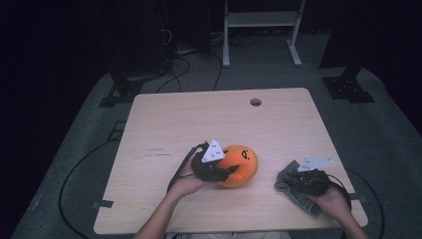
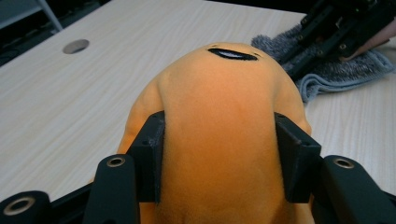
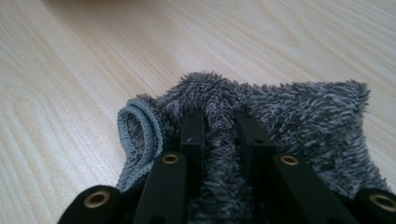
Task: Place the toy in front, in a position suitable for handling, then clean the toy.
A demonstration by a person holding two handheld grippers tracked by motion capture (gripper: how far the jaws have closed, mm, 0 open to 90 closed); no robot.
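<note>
An orange plush toy with a black mark on top sits on the wooden table just right of its middle. My left gripper is shut on the plush toy, its two jaws pressing into the sides. A grey fuzzy cloth lies bunched near the table's front right corner. My right gripper is shut on the cloth, pinching a ridge of the pile between its jaws. In the left gripper view the right gripper and the cloth show beyond the toy.
A round cable hole sits near the table's far edge. Cables trail off the table's left side onto the grey floor. A white frame stands behind the table.
</note>
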